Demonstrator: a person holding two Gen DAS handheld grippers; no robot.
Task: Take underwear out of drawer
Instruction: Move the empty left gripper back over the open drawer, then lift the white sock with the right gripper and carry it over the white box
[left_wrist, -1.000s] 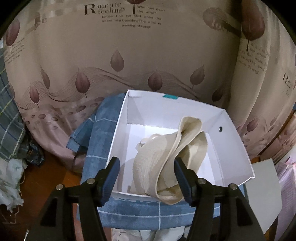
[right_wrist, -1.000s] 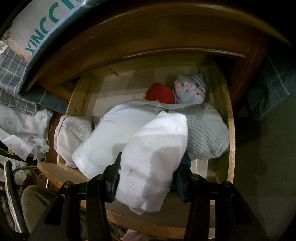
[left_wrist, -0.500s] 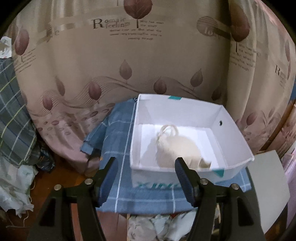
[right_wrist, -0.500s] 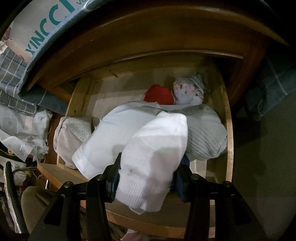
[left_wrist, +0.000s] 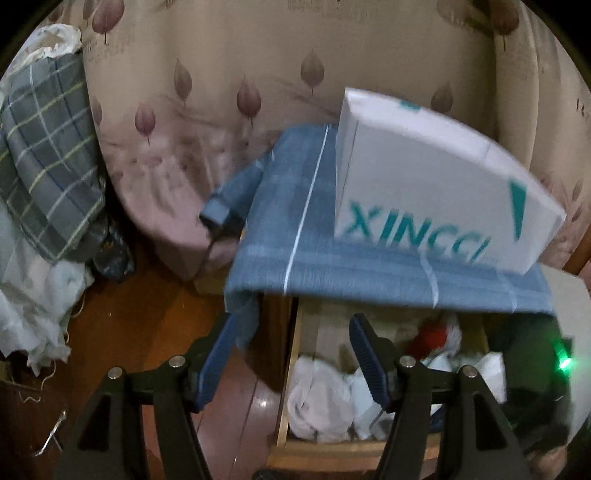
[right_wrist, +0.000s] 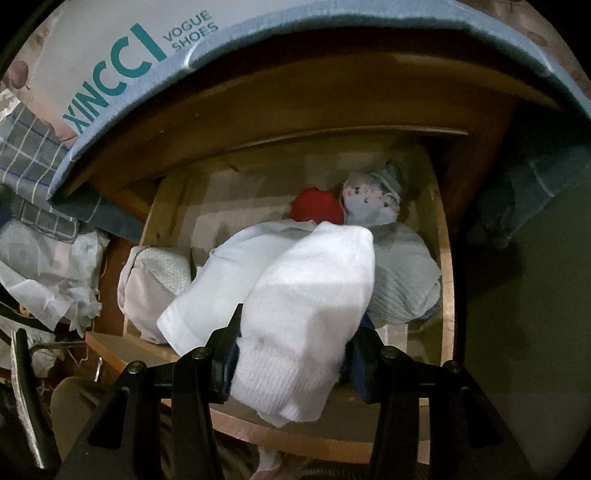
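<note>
My right gripper (right_wrist: 295, 363) is shut on a white knitted garment (right_wrist: 306, 317) and holds it over the front of the open wooden drawer (right_wrist: 445, 280). The drawer holds several folded pieces: a white one (right_wrist: 229, 280), a grey ribbed one (right_wrist: 402, 284), a red one (right_wrist: 316, 210), a floral one (right_wrist: 369, 201) and a pale one (right_wrist: 151, 284) at the left. My left gripper (left_wrist: 291, 363) is open and empty, low in front of the drawer (left_wrist: 291, 373). The white XINCCI box (left_wrist: 436, 199) stands above on a blue checked cloth (left_wrist: 303, 236).
A leaf-print curtain (left_wrist: 221, 74) hangs behind the box. A plaid cloth (left_wrist: 48, 155) and crumpled white fabric (left_wrist: 33, 302) lie at the left on the wooden floor (left_wrist: 140, 325). The cabinet top overhangs the drawer's back (right_wrist: 295, 107).
My left gripper let the beige underwear drop into the white box, then dropped down and back to drawer height. The right gripper stayed still with the white garment.
</note>
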